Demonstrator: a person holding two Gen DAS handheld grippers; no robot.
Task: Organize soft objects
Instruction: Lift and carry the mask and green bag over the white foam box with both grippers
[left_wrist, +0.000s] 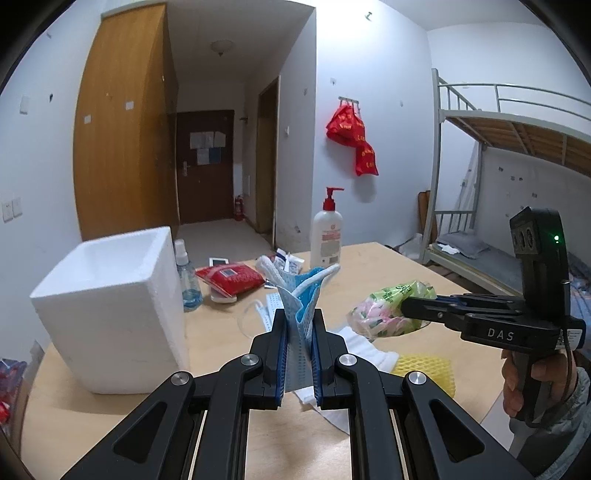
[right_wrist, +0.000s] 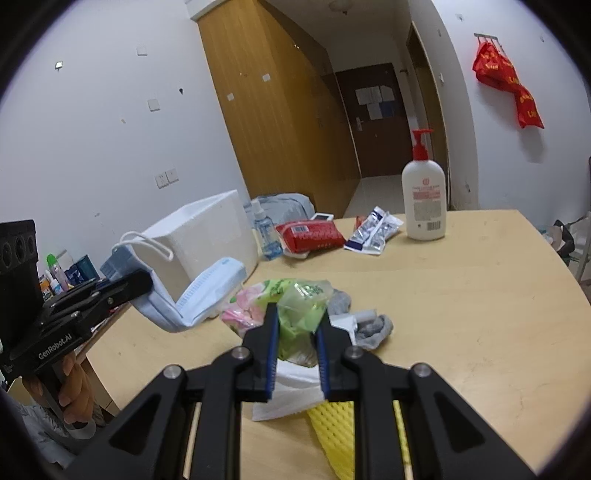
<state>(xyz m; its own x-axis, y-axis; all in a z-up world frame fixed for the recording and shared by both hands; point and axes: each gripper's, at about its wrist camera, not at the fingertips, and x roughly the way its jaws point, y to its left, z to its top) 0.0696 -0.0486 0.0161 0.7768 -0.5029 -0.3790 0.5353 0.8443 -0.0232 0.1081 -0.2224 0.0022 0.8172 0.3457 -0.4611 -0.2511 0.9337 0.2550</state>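
My left gripper (left_wrist: 298, 321) is shut on a bunch of blue face masks (left_wrist: 304, 295), held above the wooden table (left_wrist: 369, 258); it shows at the left of the right wrist view (right_wrist: 147, 286) with the masks (right_wrist: 199, 291) hanging beside the white foam box (right_wrist: 207, 236). My right gripper (right_wrist: 297, 317) is shut on a green and pink plastic bag of soft items (right_wrist: 295, 295), lifted over the table; in the left wrist view it (left_wrist: 404, 306) holds the bag (left_wrist: 388, 308) at the right.
The foam box (left_wrist: 110, 306) stands open at the left. A yellow foam net (left_wrist: 428, 369), white cloth (left_wrist: 362, 350), grey socks (right_wrist: 373, 325), red packet (right_wrist: 314, 234), spray bottle (right_wrist: 266, 236), lotion bottle (right_wrist: 423, 195) and foil packets (right_wrist: 373, 230) lie on the table.
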